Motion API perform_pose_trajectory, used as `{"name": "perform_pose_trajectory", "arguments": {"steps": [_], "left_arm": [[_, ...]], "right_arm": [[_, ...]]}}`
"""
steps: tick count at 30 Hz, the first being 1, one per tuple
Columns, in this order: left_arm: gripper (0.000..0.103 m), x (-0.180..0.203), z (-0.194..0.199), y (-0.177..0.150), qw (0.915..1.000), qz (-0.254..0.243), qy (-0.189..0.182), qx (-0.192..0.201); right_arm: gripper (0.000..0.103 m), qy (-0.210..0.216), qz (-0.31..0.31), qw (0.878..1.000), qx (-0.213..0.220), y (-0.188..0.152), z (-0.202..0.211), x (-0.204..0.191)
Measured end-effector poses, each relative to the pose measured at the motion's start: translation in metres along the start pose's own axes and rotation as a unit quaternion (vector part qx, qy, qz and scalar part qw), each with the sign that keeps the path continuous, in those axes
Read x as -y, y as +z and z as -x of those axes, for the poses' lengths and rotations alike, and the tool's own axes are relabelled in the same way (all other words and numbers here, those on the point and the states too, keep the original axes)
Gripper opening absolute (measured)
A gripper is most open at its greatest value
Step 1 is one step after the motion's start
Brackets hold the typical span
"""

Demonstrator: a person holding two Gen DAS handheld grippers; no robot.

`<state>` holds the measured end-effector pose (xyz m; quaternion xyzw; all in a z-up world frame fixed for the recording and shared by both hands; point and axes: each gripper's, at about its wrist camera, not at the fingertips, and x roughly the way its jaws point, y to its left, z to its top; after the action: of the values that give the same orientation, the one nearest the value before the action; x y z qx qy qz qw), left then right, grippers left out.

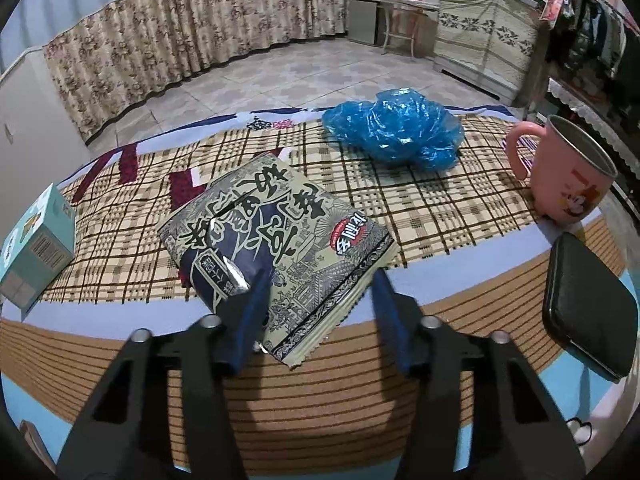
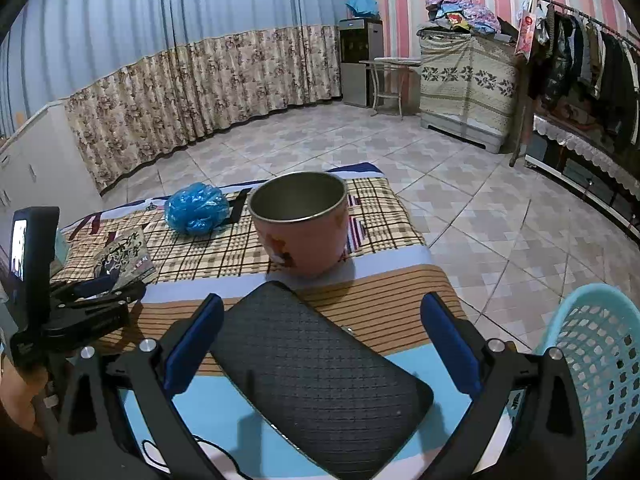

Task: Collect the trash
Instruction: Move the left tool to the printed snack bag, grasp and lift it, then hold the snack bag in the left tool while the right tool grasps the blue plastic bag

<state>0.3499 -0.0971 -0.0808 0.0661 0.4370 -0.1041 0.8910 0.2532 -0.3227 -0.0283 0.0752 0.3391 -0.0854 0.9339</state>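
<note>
Left gripper (image 1: 318,280) astride snack packet (image 1: 276,236)

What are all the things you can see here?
snack packet: one, olive and dark print, lying on the near left part of the table
plastic bag: one, blue, crumpled at the far side of the table
mug: one, pink with a metal inside, upright on the right
case: one, black, flat at the near edge
box: one, teal, at the table's left edge
basket: one, turquoise, on the floor beside the table, to its right
tablecloth: one, checked beige and brown, over the table
left gripper: one, black with blue jaws, either side of the packet's near corner
right gripper: one, black with blue jaws, open, either side of the case
</note>
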Motion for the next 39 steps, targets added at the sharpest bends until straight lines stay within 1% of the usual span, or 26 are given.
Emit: {"name": "perform_pose_trajectory", "arguments": {"steps": [1, 3, 7, 10, 12, 16, 18, 19, 21, 24, 25, 27, 28, 30, 31, 33, 35, 37, 38, 39], "left_arm": [[0.035, 0.000, 0.000, 0.000, 1.0000, -0.001, -0.003, 0.001], [0.029, -0.002, 0.002, 0.000, 1.0000, 0.002, -0.008, 0.001], [0.022, -0.011, 0.007, 0.000, 0.9998, 0.012, -0.017, 0.003], [0.018, -0.016, 0.027, -0.005, 0.9995, 0.013, -0.018, 0.021], [0.017, -0.019, 0.043, -0.007, 0.9992, 0.011, -0.016, 0.034], [0.017, -0.029, 0.081, -0.014, 0.9980, 0.004, 0.000, 0.063], [0.017, -0.039, 0.095, -0.017, 0.9974, 0.007, 0.008, 0.071], [0.017, -0.046, 0.103, -0.021, 0.9968, 0.013, 0.017, 0.077], [0.017, -0.060, 0.112, -0.025, 0.9960, 0.026, 0.021, 0.083], [0.017, -0.081, 0.113, -0.026, 0.9950, 0.036, 0.031, 0.087], [0.017, -0.092, 0.110, -0.028, 0.9945, 0.048, 0.034, 0.086], [0.017, -0.111, 0.102, -0.029, 0.9937, 0.076, 0.023, 0.079], [0.017, -0.118, 0.099, -0.030, 0.9933, 0.082, 0.025, 0.078], [0.017, -0.127, 0.098, -0.032, 0.9924, 0.084, 0.042, 0.079], [0.017, -0.134, 0.098, -0.033, 0.9913, 0.088, 0.052, 0.083], [0.017, -0.147, 0.100, -0.034, 0.9897, 0.105, 0.045, 0.086], [0.017, -0.156, 0.099, -0.037, 0.9887, 0.117, 0.040, 0.086], [0.017, -0.162, 0.096, -0.039, 0.9886, 0.118, 0.045, 0.083], [0.017, -0.164, 0.094, -0.039, 0.9886, 0.117, 0.049, 0.082], [0.017, -0.166, 0.094, -0.040, 0.9884, 0.117, 0.052, 0.082]], "right_arm": [[0.097, 0.001, 0.001, 1.000, 0.000, 0.000, 0.000, -0.001], [0.096, 0.003, 0.002, 1.000, -0.002, 0.000, -0.002, -0.002], [0.096, 0.008, 0.002, 1.000, -0.004, -0.001, -0.002, -0.002], [0.096, 0.010, 0.008, 1.000, -0.002, -0.002, -0.002, -0.005], [0.096, 0.010, 0.013, 1.000, -0.002, -0.003, -0.003, -0.008], [0.096, 0.006, 0.031, 1.000, -0.001, -0.006, -0.003, -0.017], [0.096, 0.006, 0.043, 0.999, -0.002, -0.008, -0.003, -0.022], [0.096, 0.009, 0.046, 0.999, -0.002, -0.008, -0.002, -0.024], [0.096, 0.012, 0.054, 0.998, 0.001, -0.009, 0.001, -0.030], [0.096, 0.015, 0.068, 0.998, 0.008, -0.008, 0.005, -0.045], [0.096, 0.019, 0.068, 0.997, 0.008, -0.007, 0.005, -0.049], [0.096, 0.028, 0.079, 0.996, 0.002, 0.000, -0.001, -0.068], [0.096, 0.032, 0.083, 0.996, 0.001, 0.004, -0.003, -0.074], [0.096, 0.043, 0.087, 0.995, 0.003, 0.016, -0.011, -0.093], [0.096, 0.045, 0.091, 0.995, 0.005, 0.023, -0.017, -0.104], [0.096, 0.039, 0.108, 0.993, -0.003, 0.036, -0.037, -0.125], [0.096, 0.028, 0.119, 0.992, -0.006, 0.044, -0.055, -0.139], [0.096, 0.012, 0.124, 0.992, -0.014, 0.053, -0.078, -0.149], [0.096, 0.007, 0.122, 0.992, -0.025, 0.057, -0.092, -0.153], [0.095, 0.003, 0.120, 0.992, -0.030, 0.059, -0.099, -0.153]]}}
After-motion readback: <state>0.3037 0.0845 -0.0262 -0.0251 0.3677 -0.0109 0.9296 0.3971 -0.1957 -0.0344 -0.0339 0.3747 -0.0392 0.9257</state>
